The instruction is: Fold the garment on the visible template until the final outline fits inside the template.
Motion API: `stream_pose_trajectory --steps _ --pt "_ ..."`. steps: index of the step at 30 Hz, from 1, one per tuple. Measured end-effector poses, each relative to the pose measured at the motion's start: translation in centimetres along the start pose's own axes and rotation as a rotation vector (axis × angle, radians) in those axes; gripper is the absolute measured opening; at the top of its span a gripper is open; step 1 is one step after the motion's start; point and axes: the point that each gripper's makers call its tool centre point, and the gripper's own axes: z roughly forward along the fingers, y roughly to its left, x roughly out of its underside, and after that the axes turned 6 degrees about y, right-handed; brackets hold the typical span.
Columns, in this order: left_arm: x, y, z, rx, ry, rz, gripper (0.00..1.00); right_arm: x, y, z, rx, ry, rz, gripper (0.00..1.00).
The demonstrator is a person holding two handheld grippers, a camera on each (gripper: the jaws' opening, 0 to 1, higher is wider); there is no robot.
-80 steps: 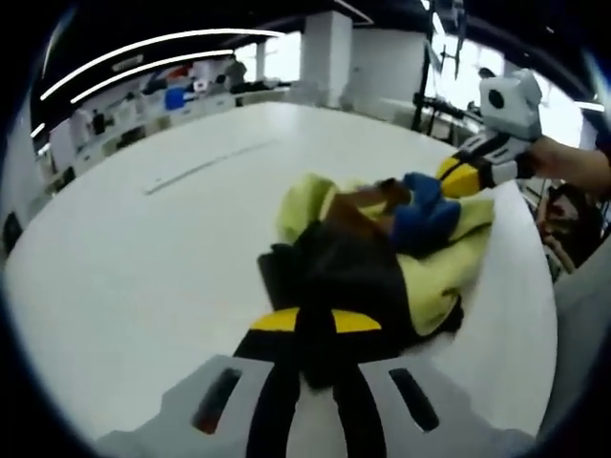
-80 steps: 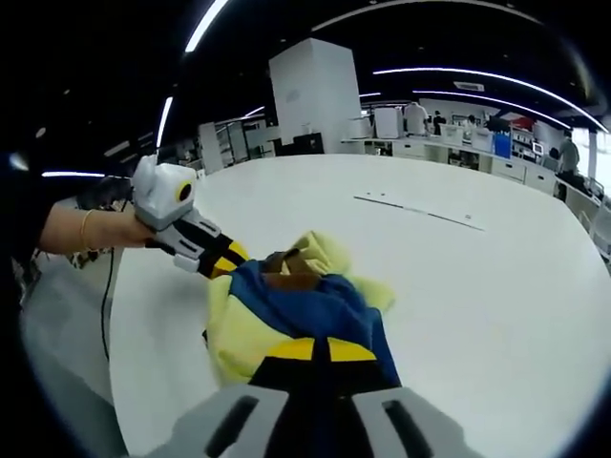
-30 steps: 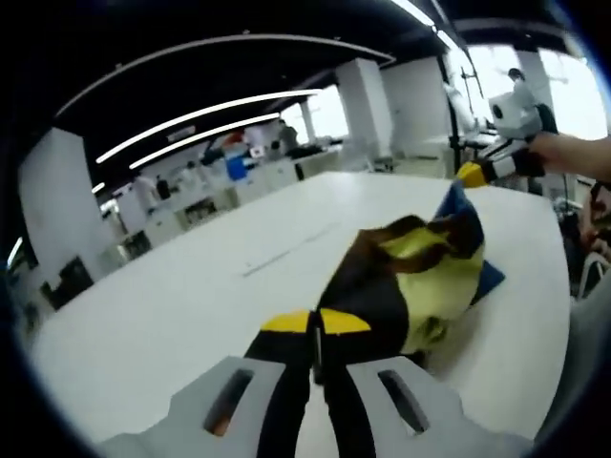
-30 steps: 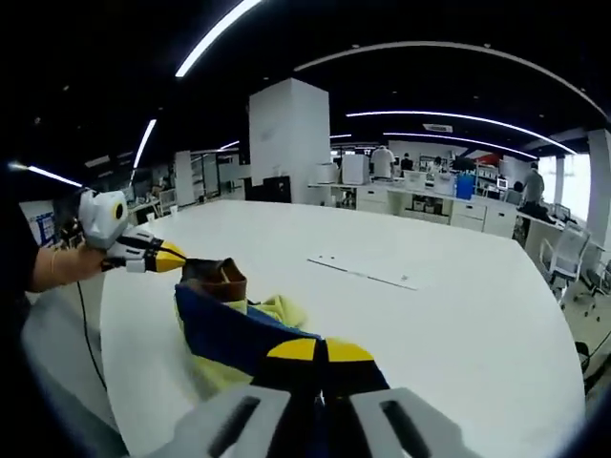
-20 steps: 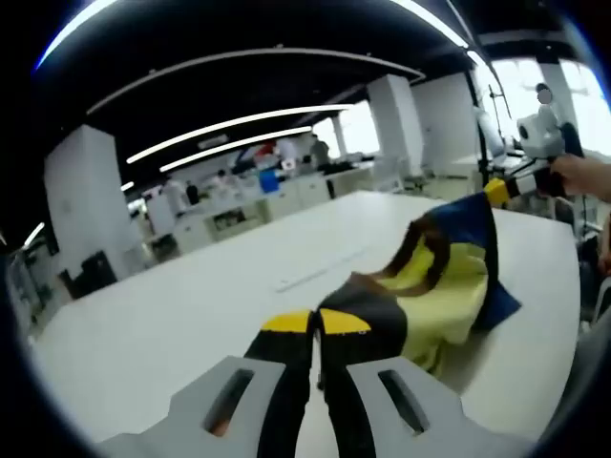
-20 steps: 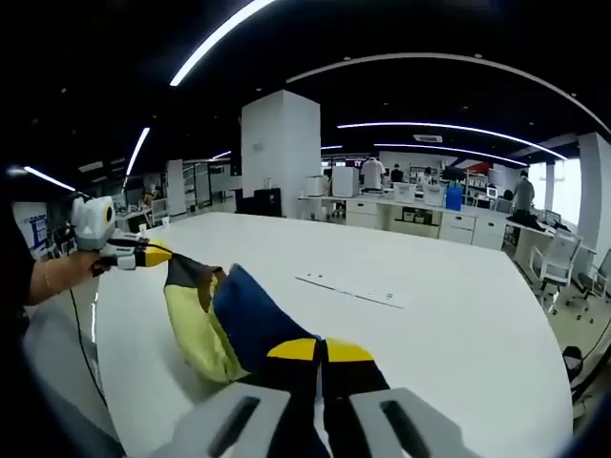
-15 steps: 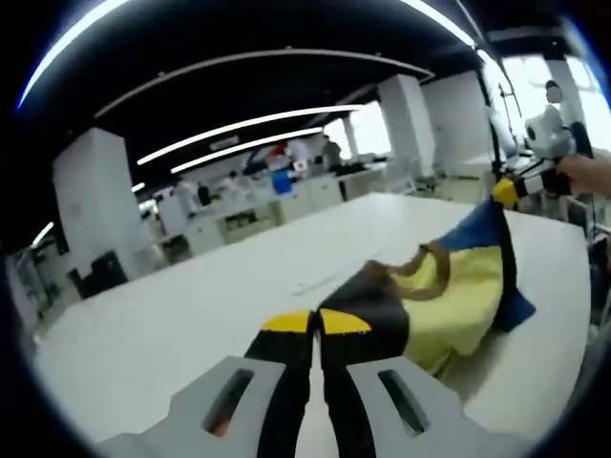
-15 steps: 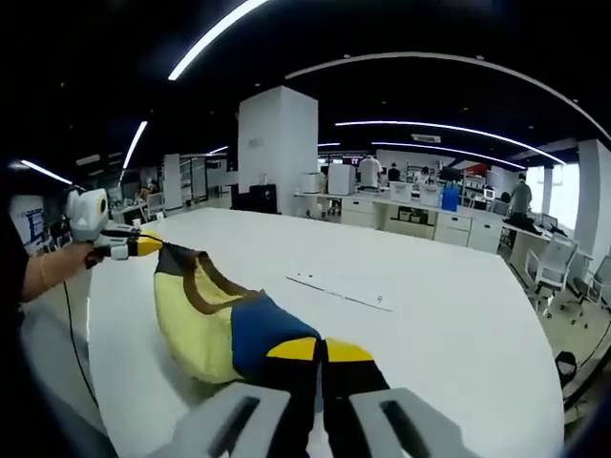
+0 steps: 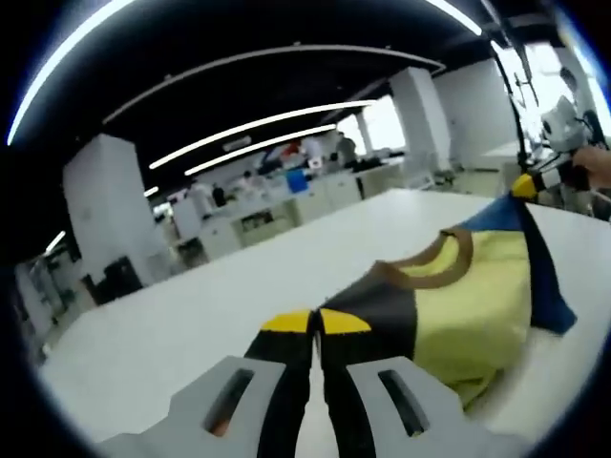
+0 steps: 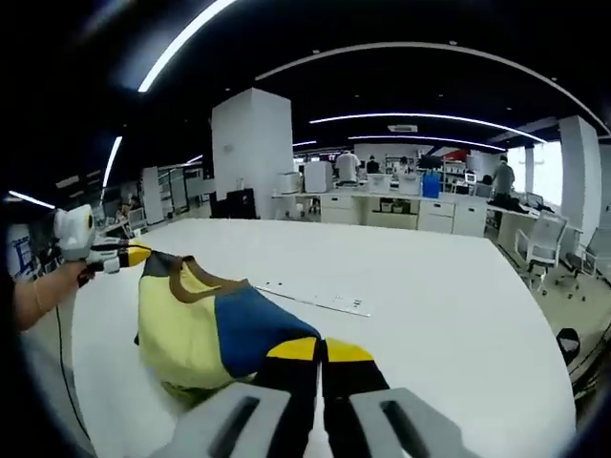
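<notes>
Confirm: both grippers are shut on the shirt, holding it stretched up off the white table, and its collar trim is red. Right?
Not quite. The collar trim is brown, not red, as the right gripper view shows. The rest holds: left gripper and right gripper are shut on the shirt, stretched up off the white table.

The large white table (image 10: 449, 286) spreads ahead of the claw in the right gripper view, its surface bare but for a thin pale strip (image 10: 310, 298) lying flat a little beyond the jaws. Past the table's far edge stands a white square pillar (image 10: 250, 157), to the upper left of the claw. A row of white desks (image 10: 401, 216) runs behind it, with people (image 10: 501, 179) standing among them. An office chair (image 10: 540, 252) sits off to the right. Long ceiling light strips (image 9: 258, 129) arc overhead in the left gripper view, above another white pillar (image 9: 100, 205).
</notes>
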Motion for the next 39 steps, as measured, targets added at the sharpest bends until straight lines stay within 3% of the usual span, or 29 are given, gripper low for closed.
stream_pose_trajectory --steps 7,21,27,30,32,34,39 --pt "2.1 -0.5 4.1 0.015 0.073 -0.033 0.0 1.0 -2.4 3.0 0.049 0.024 0.13 0.0" --pt "5.9 -0.5 10.0 0.01 0.17 -0.092 0.0 3.2 -4.7 8.5 0.098 0.08 0.234 0.0" --pt "8.3 -0.7 11.4 0.017 0.227 -0.099 0.0 4.9 -5.5 10.5 0.096 0.125 0.262 0.0" --pt "9.1 -1.0 11.8 0.027 0.247 -0.206 0.0 6.2 -5.4 11.1 0.116 0.173 0.256 0.0" --pt "9.5 -1.0 12.1 0.029 0.248 -0.184 0.0 6.9 -5.6 11.2 0.15 0.206 0.197 0.0" --pt "10.0 -1.0 12.2 0.025 0.269 -0.147 0.0 7.3 -5.8 11.9 0.149 0.21 0.202 0.0" --pt "11.1 -1.1 12.6 0.025 0.317 -0.153 0.0 8.0 -5.8 12.8 0.128 0.228 0.199 0.0"
